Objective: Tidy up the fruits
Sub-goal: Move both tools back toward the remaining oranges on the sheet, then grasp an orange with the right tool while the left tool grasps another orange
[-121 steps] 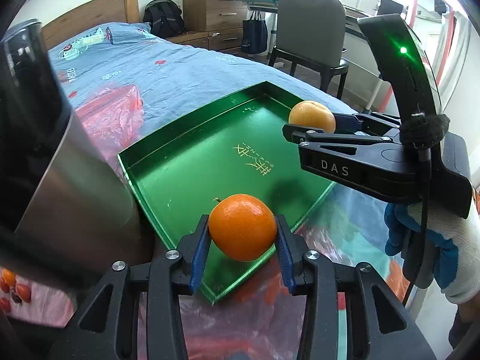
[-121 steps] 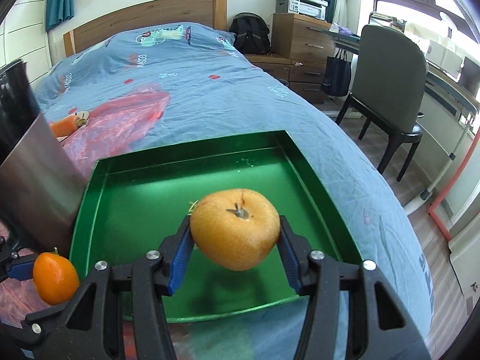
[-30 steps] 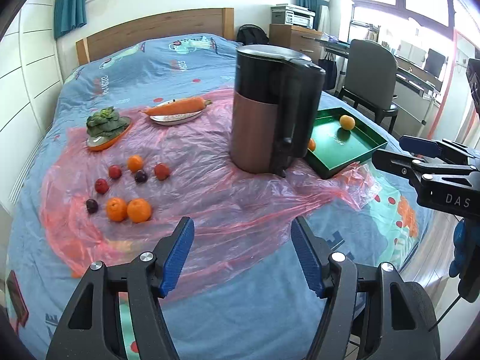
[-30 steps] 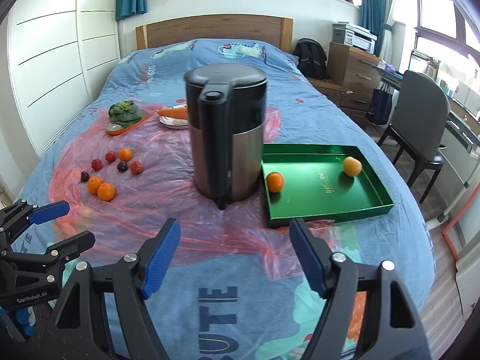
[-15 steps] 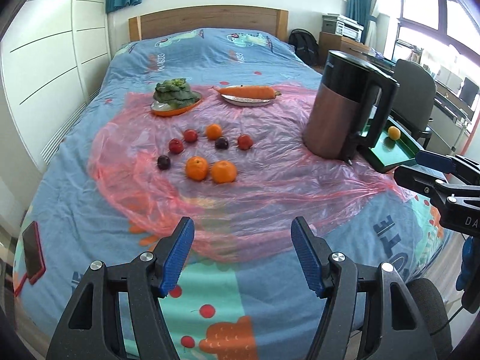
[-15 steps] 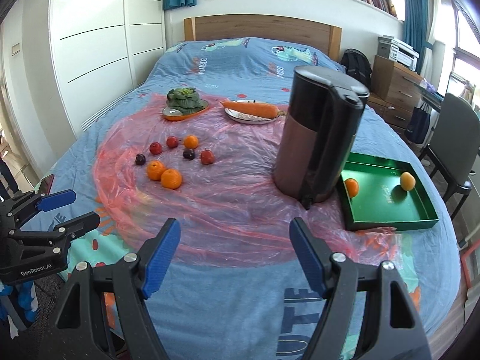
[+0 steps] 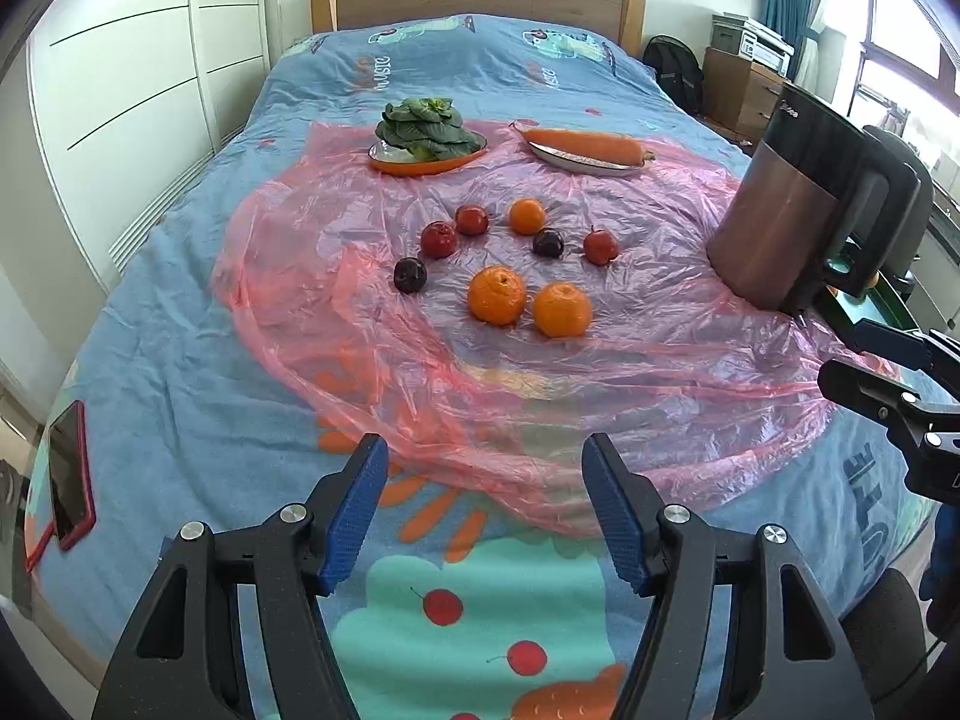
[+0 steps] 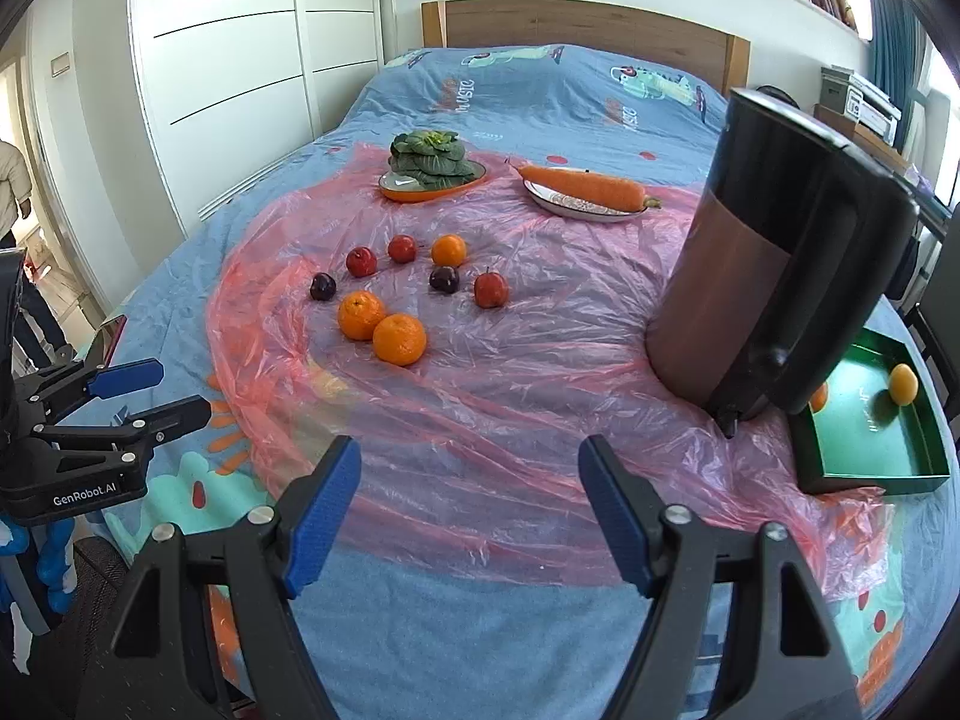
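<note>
Several loose fruits lie on the pink plastic sheet (image 7: 660, 360): two big oranges (image 7: 497, 294) side by side, a small orange (image 7: 527, 216), red apples (image 7: 438, 239) and dark plums (image 7: 410, 274). My left gripper (image 7: 483, 480) hangs open and empty over the bed's near edge, short of them. My right gripper (image 8: 469, 468) is also open and empty, further right. The green tray (image 8: 876, 474) at far right holds a yellow fruit (image 8: 903, 383) and an orange (image 8: 819, 396) half hidden by the kettle (image 8: 774, 276).
A plate of leafy greens (image 7: 427, 138) and a carrot on a plate (image 7: 582, 144) sit beyond the fruits. A phone in a red case (image 7: 69, 492) lies at the bed's left edge. A person (image 8: 12, 180) stands in the doorway at far left.
Both grippers, which held an orange and a yellow fruit over the tray four seconds ago, are empty. They have swung left and lower; the loose fruits look nearer, kettle and tray sit right.
</note>
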{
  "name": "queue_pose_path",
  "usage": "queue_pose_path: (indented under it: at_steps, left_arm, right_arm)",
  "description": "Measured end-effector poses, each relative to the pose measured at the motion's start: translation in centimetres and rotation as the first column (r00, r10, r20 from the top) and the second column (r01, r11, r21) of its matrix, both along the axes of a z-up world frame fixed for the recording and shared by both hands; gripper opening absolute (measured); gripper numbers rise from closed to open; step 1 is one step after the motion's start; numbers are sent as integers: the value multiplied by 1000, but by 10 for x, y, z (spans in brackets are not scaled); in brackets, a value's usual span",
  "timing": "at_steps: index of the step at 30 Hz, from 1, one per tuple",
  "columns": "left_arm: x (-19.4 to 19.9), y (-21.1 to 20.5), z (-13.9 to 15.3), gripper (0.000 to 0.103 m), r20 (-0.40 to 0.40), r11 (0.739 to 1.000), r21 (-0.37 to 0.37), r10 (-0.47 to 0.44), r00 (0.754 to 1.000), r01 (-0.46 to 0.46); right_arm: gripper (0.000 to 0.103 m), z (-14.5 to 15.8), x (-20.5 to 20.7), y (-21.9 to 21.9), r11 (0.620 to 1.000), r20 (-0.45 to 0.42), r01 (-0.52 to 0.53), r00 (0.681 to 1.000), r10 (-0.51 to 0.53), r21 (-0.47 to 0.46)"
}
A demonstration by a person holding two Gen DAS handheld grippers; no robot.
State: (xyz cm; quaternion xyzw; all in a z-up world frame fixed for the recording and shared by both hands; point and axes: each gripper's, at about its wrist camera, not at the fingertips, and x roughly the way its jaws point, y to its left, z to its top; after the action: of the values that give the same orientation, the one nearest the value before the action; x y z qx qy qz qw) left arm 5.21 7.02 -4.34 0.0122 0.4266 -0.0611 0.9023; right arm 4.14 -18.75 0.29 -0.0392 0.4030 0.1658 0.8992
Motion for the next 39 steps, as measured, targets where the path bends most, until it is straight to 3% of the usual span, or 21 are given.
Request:
queue_pose_path:
  at_steps: [5,15,23,28,36,39]
  left_arm:
    - [27,10,-11,61,-19,1000,-6,29,999,-29]
    - [87,5,-23,61,-47,999,-44,-5,999,2]
    - [132,1,-41,61,-97,996,-83,-25,995,17]
    - [151,2,-51,61,-141,989,-148,-24,990,2]
    - [169,-4,-61,60,-179,985,-171,-28,983,-3]
    - [174,-3,-65,55,-195,980,-197,-25,981,-14]
  right_arm:
    - [103,-19,23,2,1000,-31,-9,999,9,10]
    - [102,-47,62,24,996,-59,-84,995,85,24]
    - [85,-66,92,58,978,-60,-211,976,210,-5]
    - [83,-77,112,72,964,-72,-266,962,264,-18]
    - [82,-84,132,92,942,-80,-332,941,328,-54]
    - [74,-89,138,97,936,-87,-346,936,340,-66]
